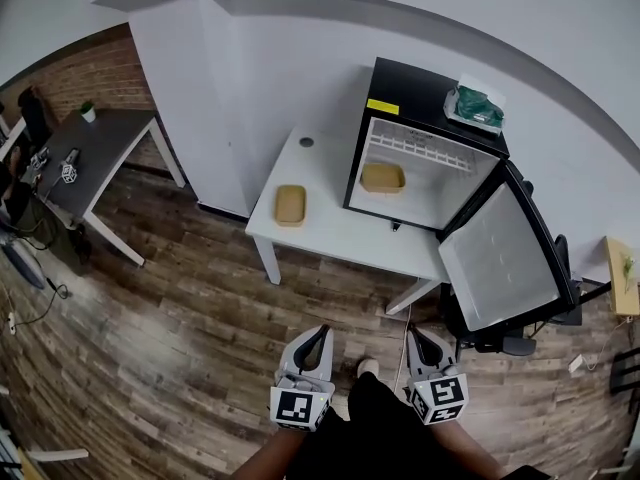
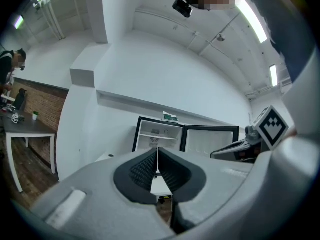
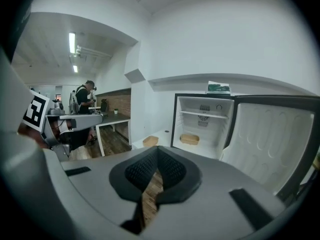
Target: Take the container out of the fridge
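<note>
A black mini fridge (image 1: 425, 143) stands on a white table (image 1: 330, 233) with its door (image 1: 500, 258) swung open to the right. A tan container (image 1: 383, 177) rests on the fridge floor; the right gripper view shows it too (image 3: 189, 139). A second tan container (image 1: 290, 205) lies on the table left of the fridge. My left gripper (image 1: 320, 330) and right gripper (image 1: 416, 332) hang side by side over the wooden floor, well short of the table. Both are shut and hold nothing.
A green packet (image 1: 474, 106) lies on the fridge top. A grey desk (image 1: 95, 153) with small items stands far left, with a person (image 3: 84, 98) beside it. A black chair base (image 1: 505, 340) sits under the open door. White wall behind.
</note>
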`<state>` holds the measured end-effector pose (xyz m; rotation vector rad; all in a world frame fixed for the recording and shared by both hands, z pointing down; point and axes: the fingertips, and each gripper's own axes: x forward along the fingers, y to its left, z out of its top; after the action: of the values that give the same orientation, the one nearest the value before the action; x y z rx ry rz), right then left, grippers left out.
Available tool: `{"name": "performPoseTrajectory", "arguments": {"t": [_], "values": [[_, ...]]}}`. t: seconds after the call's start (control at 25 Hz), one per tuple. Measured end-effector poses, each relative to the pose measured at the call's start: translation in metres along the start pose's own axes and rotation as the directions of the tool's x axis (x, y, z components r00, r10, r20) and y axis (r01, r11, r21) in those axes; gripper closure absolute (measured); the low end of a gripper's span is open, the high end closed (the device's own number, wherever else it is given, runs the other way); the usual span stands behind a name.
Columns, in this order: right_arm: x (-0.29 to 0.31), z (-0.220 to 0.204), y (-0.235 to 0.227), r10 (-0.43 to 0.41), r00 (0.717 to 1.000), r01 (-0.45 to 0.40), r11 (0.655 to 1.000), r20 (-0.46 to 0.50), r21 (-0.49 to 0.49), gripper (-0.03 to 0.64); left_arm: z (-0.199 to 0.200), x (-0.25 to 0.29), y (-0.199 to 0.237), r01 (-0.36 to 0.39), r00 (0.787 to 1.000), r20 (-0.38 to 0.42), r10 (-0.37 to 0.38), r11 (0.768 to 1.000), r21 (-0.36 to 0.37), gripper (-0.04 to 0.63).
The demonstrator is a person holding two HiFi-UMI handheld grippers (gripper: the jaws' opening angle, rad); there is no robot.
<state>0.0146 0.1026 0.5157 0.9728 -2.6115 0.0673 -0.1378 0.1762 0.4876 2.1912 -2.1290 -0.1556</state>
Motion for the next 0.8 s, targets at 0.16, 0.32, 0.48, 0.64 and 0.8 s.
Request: {"name": "performPoseTrajectory", "arguments": {"t": [0.16, 0.32, 0.48, 0.64, 0.8], "values": [[0.021, 0.004, 0.000, 0.024, 1.000, -0.024, 1.000, 0.003, 0.004, 0.618, -0.015, 0.010, 0.008, -0.016, 0.999, -0.031, 0.015, 1.000, -0.018, 0.577], [0.045, 0.015, -0.008, 0.043, 0.998, -0.043, 0.999, 0.041, 0.011, 0.618, -0.012, 0.030, 0.014, -0.021, 0.999, -0.026, 0.021, 1.000, 0.002, 0.577], [0.077, 0.023, -0.029, 0.053, 0.996, -0.055, 0.998, 0.065, 0.020, 0.618, -0.007, 0.062, 0.022, -0.031, 0.999, -0.026, 0.032, 0.999, 0.026, 0.577], [0.112, 0.040, -0.062, 0.038, 0.995, -0.043, 0.998, 0.096, 0.051, 0.618, -0.006, 0.111, 0.030, -0.010, 0.999, -0.048, 0.012, 0.999, 0.044, 0.577], [0.146, 0.048, -0.108, 0.021, 0.996, -0.027, 0.997, 0.086, 0.072, 0.618, -0.006, 0.171, 0.031, 0.007, 0.998, -0.067, -0.005, 0.999, 0.044, 0.577]]}}
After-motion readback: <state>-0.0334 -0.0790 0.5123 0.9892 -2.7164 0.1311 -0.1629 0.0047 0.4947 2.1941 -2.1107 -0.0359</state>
